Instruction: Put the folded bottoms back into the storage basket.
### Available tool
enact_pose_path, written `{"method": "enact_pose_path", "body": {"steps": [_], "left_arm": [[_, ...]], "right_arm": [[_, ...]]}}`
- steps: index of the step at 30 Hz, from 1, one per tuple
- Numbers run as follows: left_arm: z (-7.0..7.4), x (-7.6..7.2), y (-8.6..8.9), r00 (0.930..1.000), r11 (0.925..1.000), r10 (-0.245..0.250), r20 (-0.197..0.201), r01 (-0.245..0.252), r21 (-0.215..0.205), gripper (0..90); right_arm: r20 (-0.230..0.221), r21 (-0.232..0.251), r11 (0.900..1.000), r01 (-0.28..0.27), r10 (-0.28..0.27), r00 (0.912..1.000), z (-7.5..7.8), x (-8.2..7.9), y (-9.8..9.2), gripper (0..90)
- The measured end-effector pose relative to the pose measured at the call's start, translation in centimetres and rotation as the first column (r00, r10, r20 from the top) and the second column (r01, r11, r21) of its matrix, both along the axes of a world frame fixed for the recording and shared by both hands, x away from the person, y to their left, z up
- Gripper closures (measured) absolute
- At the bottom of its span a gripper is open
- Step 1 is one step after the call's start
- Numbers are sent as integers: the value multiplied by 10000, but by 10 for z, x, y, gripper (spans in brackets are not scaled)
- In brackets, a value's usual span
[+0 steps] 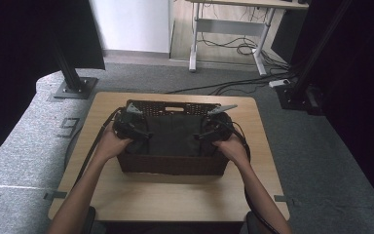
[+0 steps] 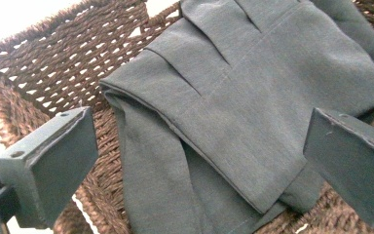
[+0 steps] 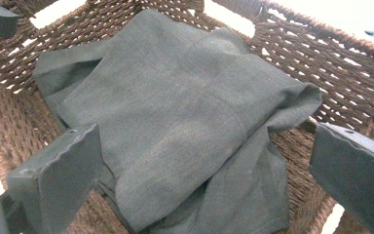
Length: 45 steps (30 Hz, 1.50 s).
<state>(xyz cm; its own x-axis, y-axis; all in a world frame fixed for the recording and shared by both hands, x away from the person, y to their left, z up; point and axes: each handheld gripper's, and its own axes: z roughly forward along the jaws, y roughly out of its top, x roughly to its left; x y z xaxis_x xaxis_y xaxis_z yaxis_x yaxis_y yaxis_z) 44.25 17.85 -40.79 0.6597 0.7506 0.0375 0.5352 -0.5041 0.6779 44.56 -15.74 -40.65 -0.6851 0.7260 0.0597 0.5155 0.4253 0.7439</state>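
The folded dark grey cloth (image 3: 175, 122) lies inside the brown woven wicker basket (image 1: 173, 165) on the wooden table (image 1: 175, 195). Our left gripper (image 2: 199, 156) and right gripper (image 3: 204, 170) hover wide open, empty. We should pinch opposite folded edges (not the weave) evenly.

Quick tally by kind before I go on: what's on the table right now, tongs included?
Brown wicker basket: 1
Folded grey garment: 1, inside the basket
Tongs: 2, left and right, both open
Total: 4
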Motion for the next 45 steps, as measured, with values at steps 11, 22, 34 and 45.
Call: {"method": "enact_pose_path", "body": {"steps": [11,22,34,45], "left_arm": [[7,-26,13,9959,9989,-462,773,464,-20,0],[11,-55,21,9914,9969,-729,1090,758,-223,0],[3,-76,42,9948,9977,-351,961,404,-536,0],[-22,-97,68,9970,9958,108,768,-37,-919,0]], "right_arm": [[374,-119,9999,-47,51,9993,7,-20,-12,0],[738,-78,9999,-108,113,9972,13,-44,-32,0],[864,-55,9996,291,-285,9959,4,-71,-60,0],[990,103,9976,689,-696,9927,-8,-94,-81,0]]}}
